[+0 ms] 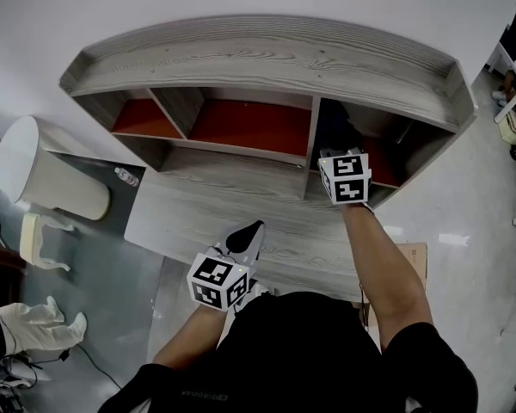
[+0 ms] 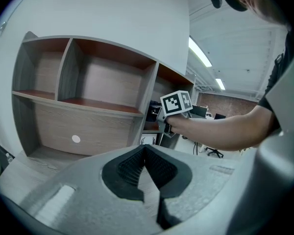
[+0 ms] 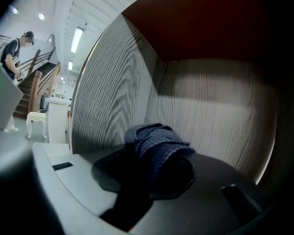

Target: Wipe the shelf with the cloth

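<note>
Inside shelf [image 1: 267, 58]: right gripper [image 3: 154, 156] pinches cloth [image 3: 157, 137], arm [image 1: 385, 265] outstretched | left gripper [image 2: 146, 153] closed

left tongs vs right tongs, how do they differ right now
The right tongs are closed on the dark blue cloth; the left tongs are closed on nothing. The right tongs reach into the right-hand compartment of the shelf; the left tongs sit in front of the shelf, outside every compartment. Both carry a marker cube.
</note>
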